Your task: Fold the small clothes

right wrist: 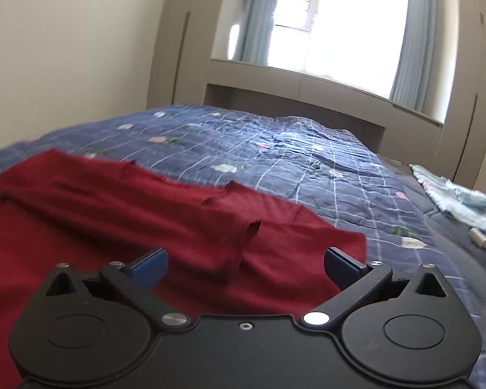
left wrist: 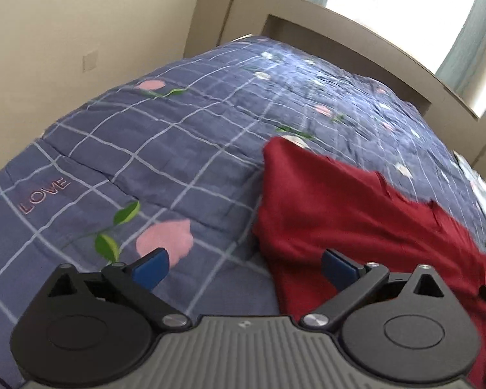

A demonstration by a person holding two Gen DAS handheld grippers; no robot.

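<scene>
A dark red garment (left wrist: 356, 214) lies spread on the blue checked bedspread (left wrist: 178, 149), partly folded over itself. My left gripper (left wrist: 244, 264) is open and empty, above the garment's left edge, its right finger over the red cloth. In the right wrist view the same garment (right wrist: 129, 207) fills the lower left, with a folded flap and frayed edges across its middle. My right gripper (right wrist: 244, 264) is open and empty, held just above the red cloth near its right side.
The bedspread (right wrist: 307, 168) has pink flowers, green leaves and the word LOVE. A pale blue bundle of cloth (right wrist: 457, 201) lies at the bed's right edge with a small metal object (right wrist: 479, 238) beside it. A headboard, window and curtains stand beyond the bed.
</scene>
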